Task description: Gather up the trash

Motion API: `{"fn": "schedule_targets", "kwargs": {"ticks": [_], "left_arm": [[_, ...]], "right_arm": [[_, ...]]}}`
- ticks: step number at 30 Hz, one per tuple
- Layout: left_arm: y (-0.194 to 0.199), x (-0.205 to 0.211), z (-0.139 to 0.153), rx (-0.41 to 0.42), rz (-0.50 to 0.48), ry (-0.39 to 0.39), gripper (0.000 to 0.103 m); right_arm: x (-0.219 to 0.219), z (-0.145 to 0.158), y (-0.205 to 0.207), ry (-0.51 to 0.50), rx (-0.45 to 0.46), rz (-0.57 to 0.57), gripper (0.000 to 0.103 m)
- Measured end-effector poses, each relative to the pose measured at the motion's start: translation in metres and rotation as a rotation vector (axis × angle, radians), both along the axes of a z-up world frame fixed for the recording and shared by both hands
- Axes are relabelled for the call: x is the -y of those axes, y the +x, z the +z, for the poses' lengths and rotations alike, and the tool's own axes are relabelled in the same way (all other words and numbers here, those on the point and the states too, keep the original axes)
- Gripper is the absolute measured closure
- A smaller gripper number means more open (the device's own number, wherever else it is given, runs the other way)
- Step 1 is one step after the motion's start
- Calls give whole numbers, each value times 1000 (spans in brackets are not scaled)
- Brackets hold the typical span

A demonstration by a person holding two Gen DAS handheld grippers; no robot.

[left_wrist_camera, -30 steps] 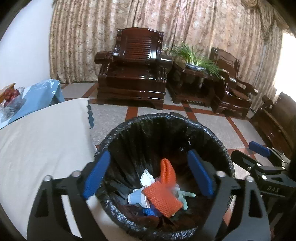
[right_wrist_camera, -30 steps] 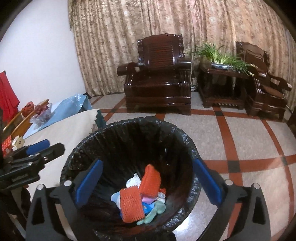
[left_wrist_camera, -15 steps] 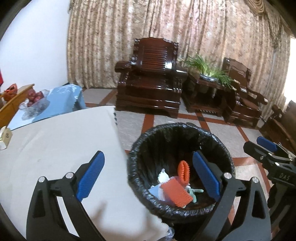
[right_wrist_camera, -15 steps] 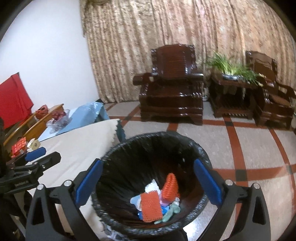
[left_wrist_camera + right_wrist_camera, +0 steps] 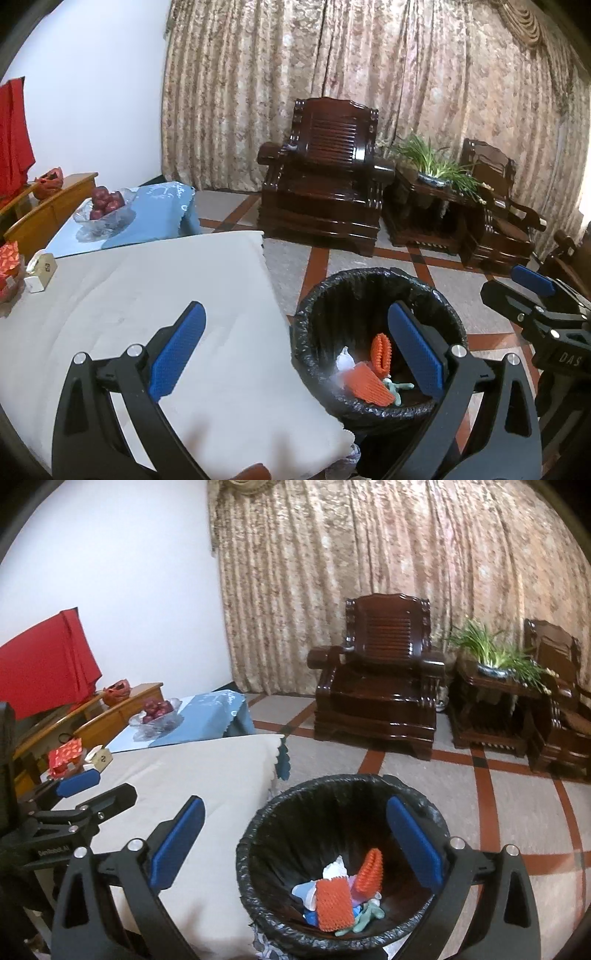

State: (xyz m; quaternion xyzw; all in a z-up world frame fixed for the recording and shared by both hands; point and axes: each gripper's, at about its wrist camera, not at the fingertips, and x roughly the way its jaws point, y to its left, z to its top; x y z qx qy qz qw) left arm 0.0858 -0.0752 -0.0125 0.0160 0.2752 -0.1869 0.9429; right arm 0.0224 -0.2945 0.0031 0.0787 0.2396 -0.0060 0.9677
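Left gripper point(image 5: 295, 350): jaws wide apart, nothing between the blue pads; it hangs over the edge of the table, with one finger above the cloth and the other above the bin.
Right gripper point(image 5: 295, 838): jaws also spread wide and holding nothing, positioned above the bin's near rim (its tip also shows at the right edge of the left wrist view).
Trash bin point(image 5: 258, 834): round, lined with a black bag, standing on the tiled floor just beside the table's corner.
Trash point(image 5: 334, 899): lying at the bottom of the bin, two orange foam nets, white and blue scraps, and a pale green piece.
Table point(image 5: 129, 295): covered by a cream cloth.
Background: a dark wooden armchair point(image 5: 325, 177) before patterned curtains.
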Motion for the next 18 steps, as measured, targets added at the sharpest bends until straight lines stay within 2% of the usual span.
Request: {"fn": "schedule_targets", "kwargs": {"ticks": [18], "left_arm": [[-16,-22,15,40,51,11,7]], "right_arm": [[-29,16,-4,-39,18,47,6]]}}
